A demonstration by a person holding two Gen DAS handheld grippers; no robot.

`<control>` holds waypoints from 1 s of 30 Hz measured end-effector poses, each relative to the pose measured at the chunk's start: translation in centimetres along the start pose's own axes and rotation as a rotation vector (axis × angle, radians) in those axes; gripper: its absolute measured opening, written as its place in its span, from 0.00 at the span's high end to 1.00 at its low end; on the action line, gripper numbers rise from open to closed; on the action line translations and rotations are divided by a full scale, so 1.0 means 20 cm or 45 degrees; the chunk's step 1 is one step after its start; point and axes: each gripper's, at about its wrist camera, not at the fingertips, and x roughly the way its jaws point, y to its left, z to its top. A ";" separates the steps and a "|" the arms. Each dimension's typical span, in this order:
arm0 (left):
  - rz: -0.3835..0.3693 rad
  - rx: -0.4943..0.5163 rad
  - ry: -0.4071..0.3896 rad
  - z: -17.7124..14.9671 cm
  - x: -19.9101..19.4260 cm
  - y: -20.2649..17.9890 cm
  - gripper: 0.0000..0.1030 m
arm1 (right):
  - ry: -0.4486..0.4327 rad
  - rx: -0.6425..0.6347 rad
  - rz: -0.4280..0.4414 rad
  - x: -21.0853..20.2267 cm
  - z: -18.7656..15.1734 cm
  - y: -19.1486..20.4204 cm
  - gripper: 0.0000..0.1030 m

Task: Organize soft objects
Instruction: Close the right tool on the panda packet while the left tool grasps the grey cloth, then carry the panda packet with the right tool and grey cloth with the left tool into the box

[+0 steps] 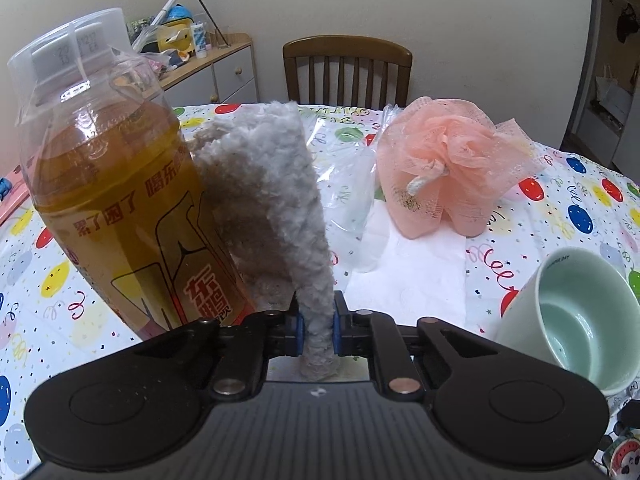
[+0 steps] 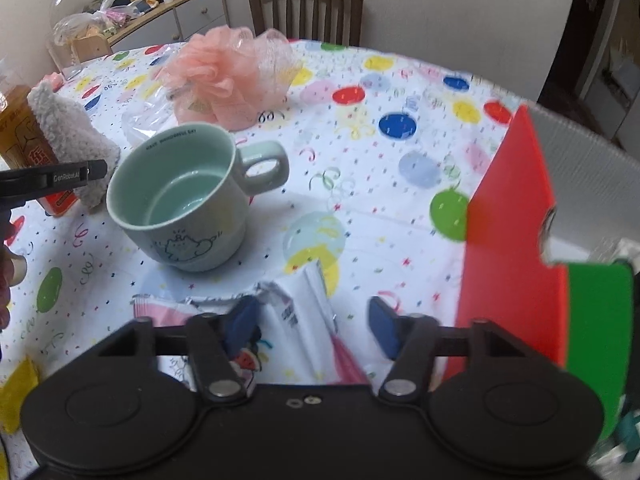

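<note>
Left gripper (image 1: 316,330) clamped on a fluffy grey cloth (image 1: 276,200), blue pads (image 1: 299,326) pinching its lower edge; cloth stands up between the fingers, lifted off the tablecloth (image 1: 560,184), and sits just beside, maybe touching, an orange drink bottle (image 1: 120,184) on its left. Pink mesh bath pouf (image 1: 444,168) rests farther back on the table, next to crumpled clear plastic (image 1: 352,196) and with white paper (image 1: 404,276) in front of it. Mint-green mug (image 1: 568,316) upright at right, near the gripper body. Right gripper (image 2: 316,326) wide open, nothing between its fingers, hovering over a white and pink packet (image 2: 300,308) lying flat on the table; contact unclear, view blurred there. From that side the mug (image 2: 180,204) is ahead-left, the pouf (image 2: 224,76) beyond it, the cloth (image 2: 68,136) and bottle (image 2: 22,136) at far left. Red and green box (image 2: 516,248) stands close at right. Wooden chair (image 2: 306,6) behind the table.
</note>
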 end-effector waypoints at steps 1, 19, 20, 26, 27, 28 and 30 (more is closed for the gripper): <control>-0.001 0.003 -0.001 0.00 0.00 0.00 0.89 | 0.003 0.024 0.022 0.00 -0.01 -0.01 0.54; -0.120 0.077 -0.107 -0.02 -0.23 -0.02 0.92 | -0.227 0.175 0.055 -0.34 -0.15 -0.04 0.91; -0.134 0.079 -0.117 -0.02 -0.26 -0.02 0.92 | -0.242 0.189 0.058 -0.37 -0.16 -0.05 0.92; -0.221 0.094 -0.170 -0.02 -0.44 -0.07 0.92 | -0.308 0.260 0.091 -0.54 -0.23 -0.12 0.93; -0.238 0.090 -0.174 -0.02 -0.47 -0.07 0.92 | -0.321 0.267 0.095 -0.57 -0.25 -0.14 0.93; -0.252 0.089 -0.181 -0.02 -0.51 -0.08 0.92 | -0.331 0.272 0.095 -0.60 -0.26 -0.15 0.93; -0.271 0.095 -0.200 -0.02 -0.58 -0.10 0.92 | -0.350 0.280 0.107 -0.65 -0.28 -0.18 0.93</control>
